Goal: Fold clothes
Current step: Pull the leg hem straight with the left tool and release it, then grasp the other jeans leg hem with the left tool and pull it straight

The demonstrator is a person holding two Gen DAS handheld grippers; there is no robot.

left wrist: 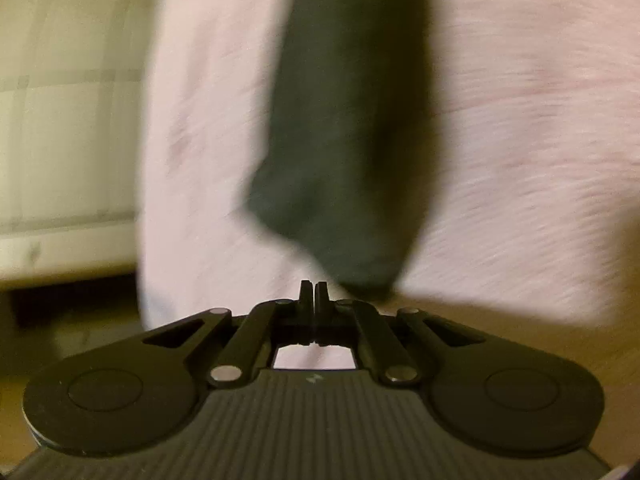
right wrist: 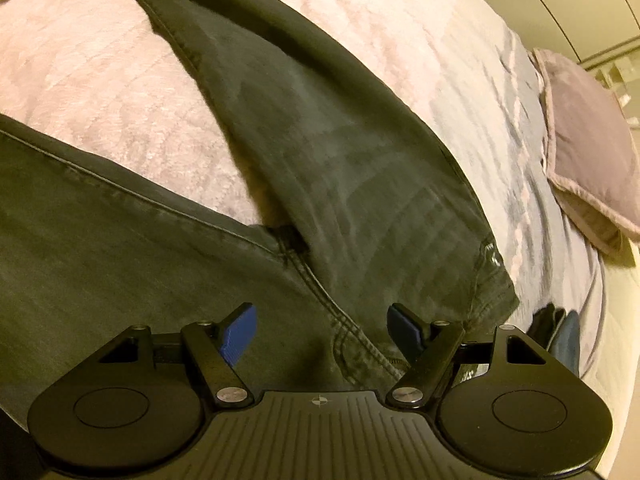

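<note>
Dark grey-green trousers (right wrist: 328,152) lie spread on a pink fleece blanket (right wrist: 100,80), their two legs running away towards the upper left. My right gripper (right wrist: 322,330) hovers open over the crotch seam, blue pads (right wrist: 240,332) on either side of it, gripping nothing. In the blurred left wrist view, one trouser leg (left wrist: 340,140) stretches over the blanket (left wrist: 520,140) and ends just right of my fingertips. My left gripper (left wrist: 314,292) is shut, and I see no cloth between its fingers.
A mauve cushion (right wrist: 584,140) lies on the bed at the right. Some dark items (right wrist: 560,332) sit by the bed's right edge. In the left wrist view, pale panelled furniture (left wrist: 68,120) stands at the left and wooden floor (left wrist: 560,344) shows below the blanket edge.
</note>
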